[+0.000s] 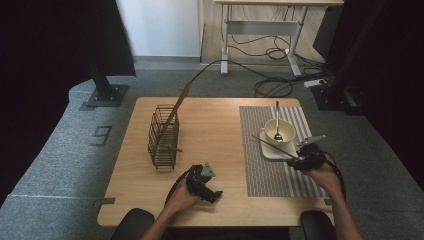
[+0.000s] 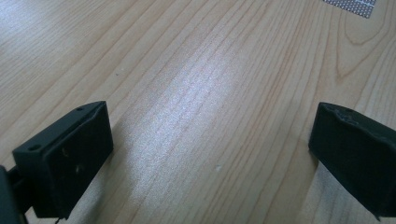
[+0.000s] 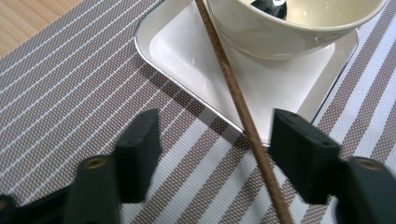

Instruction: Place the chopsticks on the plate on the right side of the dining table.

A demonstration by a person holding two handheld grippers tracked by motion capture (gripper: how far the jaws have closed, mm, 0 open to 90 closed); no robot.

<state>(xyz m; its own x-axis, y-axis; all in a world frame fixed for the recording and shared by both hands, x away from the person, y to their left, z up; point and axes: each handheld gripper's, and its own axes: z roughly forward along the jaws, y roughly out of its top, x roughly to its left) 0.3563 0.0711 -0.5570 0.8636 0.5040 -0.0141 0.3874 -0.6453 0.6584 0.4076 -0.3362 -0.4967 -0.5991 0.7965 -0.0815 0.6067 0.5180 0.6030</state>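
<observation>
Right gripper (image 3: 212, 154) jaws stand parted, nothing gripped: the chopstick (image 3: 233, 98) lies between them, close beside the right-hand jaw, running ahead over the white plate (image 3: 187, 56) edge toward the bowl (image 3: 289, 32). Left gripper (image 2: 210, 154) jaws gape wide and empty over bare counter (image 2: 196, 70).

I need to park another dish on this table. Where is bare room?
Free: bare wood between the wire basket and the striped placemat. Crowded: the placemat's far end, with plate, bowl, spoon and chopstick.
</observation>
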